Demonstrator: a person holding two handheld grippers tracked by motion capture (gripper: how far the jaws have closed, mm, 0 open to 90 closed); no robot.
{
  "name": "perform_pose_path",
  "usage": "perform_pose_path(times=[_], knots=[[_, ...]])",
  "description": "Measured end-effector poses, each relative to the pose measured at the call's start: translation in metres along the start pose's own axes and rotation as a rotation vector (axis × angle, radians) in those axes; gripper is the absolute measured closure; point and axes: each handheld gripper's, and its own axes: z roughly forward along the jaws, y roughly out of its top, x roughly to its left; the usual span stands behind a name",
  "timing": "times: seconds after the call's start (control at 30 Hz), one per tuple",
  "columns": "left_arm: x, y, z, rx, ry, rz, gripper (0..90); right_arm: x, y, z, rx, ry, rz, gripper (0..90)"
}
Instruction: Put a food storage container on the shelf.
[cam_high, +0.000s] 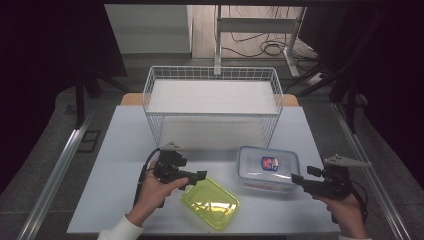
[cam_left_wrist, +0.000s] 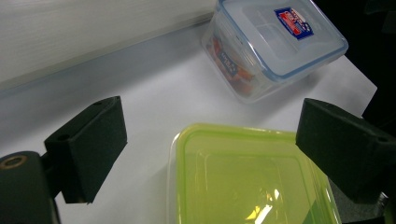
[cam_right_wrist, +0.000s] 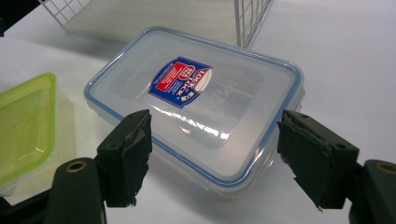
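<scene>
A yellow-green lidded container (cam_high: 210, 202) lies on the white table near the front. To its right a clear container (cam_high: 267, 167) with a blue-rimmed lid and a red-and-blue label stands closed, with orange contents visible through its side (cam_left_wrist: 233, 70). My left gripper (cam_high: 200, 176) hovers at the green container's (cam_left_wrist: 247, 182) far-left corner, jaws wide apart with nothing pressed between them. My right gripper (cam_high: 296, 178) sits at the clear container's right end. In the right gripper view its open jaws straddle the near corner of that container (cam_right_wrist: 196, 102) without pressing on it.
A white wire basket (cam_high: 212, 115) stands at the back middle of the table (cam_high: 125, 165), just behind both containers; its mesh corner (cam_right_wrist: 252, 14) is close to the clear container. Metal rails run along both table sides. Cables and a frame lie on the floor beyond.
</scene>
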Motion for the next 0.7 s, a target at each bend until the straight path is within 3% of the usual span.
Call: perform_pose_path(times=[0.27,0.37,0.43,0.67,0.7], knots=[[-0.01,0.023,0.029,0.014,-0.04,0.004,8.4,-0.007,-0.001,-0.002,-0.013,-0.006,0.019,26.4],[-0.015,0.033,0.045,0.035,-0.038,0.002,8.3,-0.01,-0.001,-0.002,-0.014,-0.008,0.022,26.4],[-0.018,0.04,0.059,0.052,-0.066,-0.014,7.9,-0.011,-0.001,-0.002,-0.014,-0.006,0.024,26.4],[-0.024,0.051,0.085,0.107,-0.103,-0.023,7.6,-0.013,0.0,-0.002,-0.018,-0.008,0.027,26.3],[-0.026,0.053,0.092,0.121,-0.119,-0.042,7.6,-0.014,0.0,-0.002,-0.018,-0.009,0.027,26.3]])
